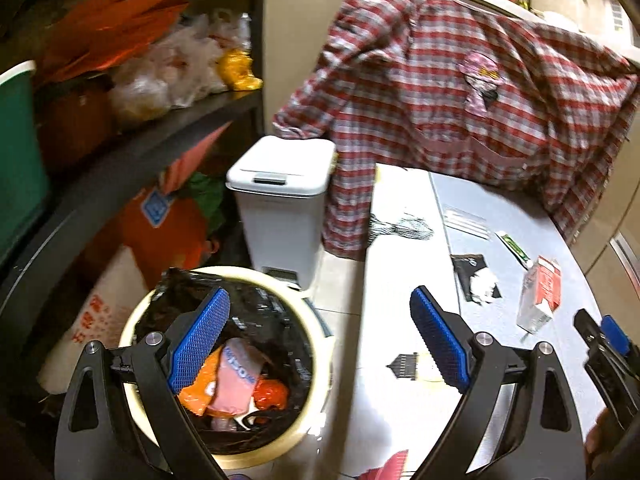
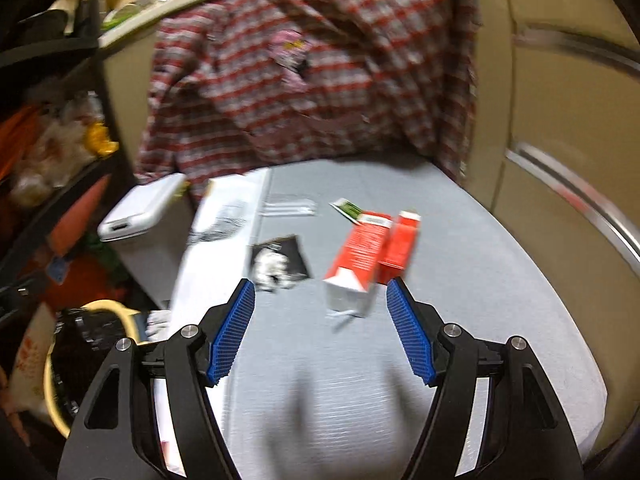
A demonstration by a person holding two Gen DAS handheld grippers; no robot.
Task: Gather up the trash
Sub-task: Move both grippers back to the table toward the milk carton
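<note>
My left gripper [image 1: 320, 312] is open and empty, with its left finger over a round cream bin [image 1: 320, 360] lined with a black bag that holds orange and pink wrappers [image 1: 232, 384]. On the grey table [image 2: 460, 280] lie a red and white carton [image 2: 360, 256] [image 1: 540, 292], a black wrapper with crumpled white paper [image 2: 276, 264] [image 1: 478, 280], a green and white packet [image 2: 347, 209] [image 1: 516, 246] and a clear sachet [image 2: 288, 208]. My right gripper [image 2: 320, 296] is open just short of the carton, touching nothing; it also shows at the right edge of the left view [image 1: 600, 332].
A white pedal bin [image 1: 280, 184] stands behind the round bin. A red checked shirt [image 1: 440, 92] hangs at the table's far edge. Dark shelves [image 1: 132, 136] on the left hold bags and a green box. White printed sheets [image 1: 400, 216] cover the table's left side.
</note>
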